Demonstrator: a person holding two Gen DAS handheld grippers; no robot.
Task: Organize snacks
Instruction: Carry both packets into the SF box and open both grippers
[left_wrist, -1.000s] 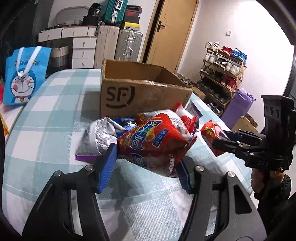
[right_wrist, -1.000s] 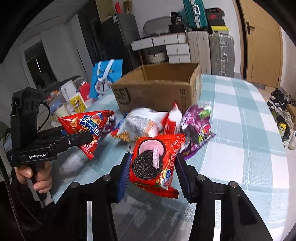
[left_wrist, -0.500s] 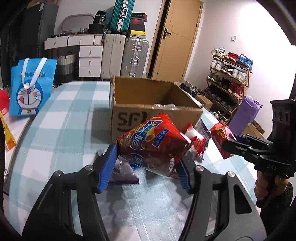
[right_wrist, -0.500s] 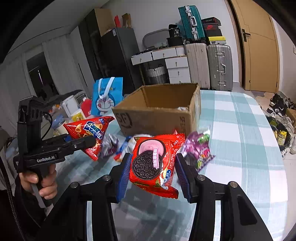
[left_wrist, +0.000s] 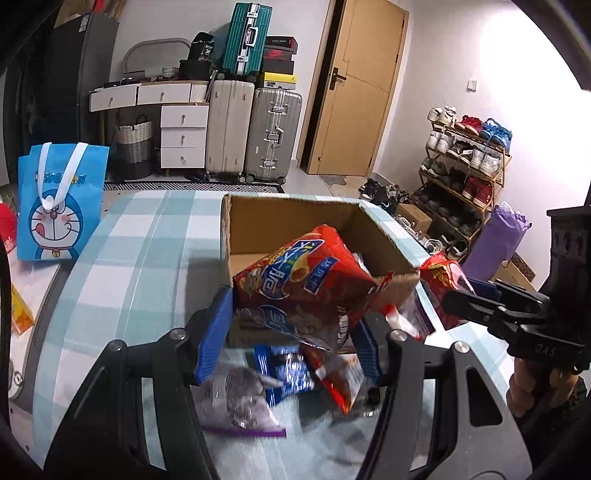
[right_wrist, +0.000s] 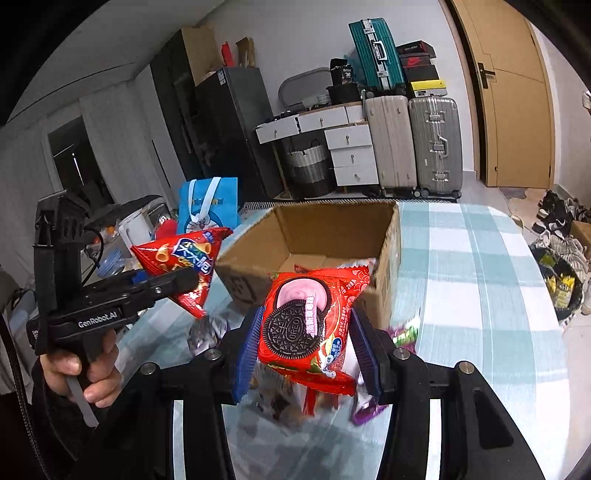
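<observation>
My left gripper (left_wrist: 290, 338) is shut on a red chip bag (left_wrist: 299, 291), lifted just in front of the open cardboard box (left_wrist: 291, 210). My right gripper (right_wrist: 306, 356) is shut on a red Oreo pack (right_wrist: 308, 321), raised near the box's (right_wrist: 325, 229) front edge. From the right wrist view the left gripper (right_wrist: 177, 282) shows at the left with the chip bag (right_wrist: 184, 258) in a person's hand. The left wrist view has the right gripper (left_wrist: 465, 299) at the right edge with the Oreo pack (left_wrist: 443, 277). Loose snack packs (left_wrist: 280, 369) lie on the table below.
A checked tablecloth (left_wrist: 147, 240) covers the table. A blue cartoon bag (left_wrist: 55, 210) stands at the left. Suitcases (left_wrist: 255, 129) and white drawers (left_wrist: 183, 133) line the back wall beside a door; a shoe rack (left_wrist: 465, 166) stands on the right.
Both grippers rose and moved toward the box with their packs held. The box now looks closer and its inside shows; the loose snacks have dropped below the fingers.
</observation>
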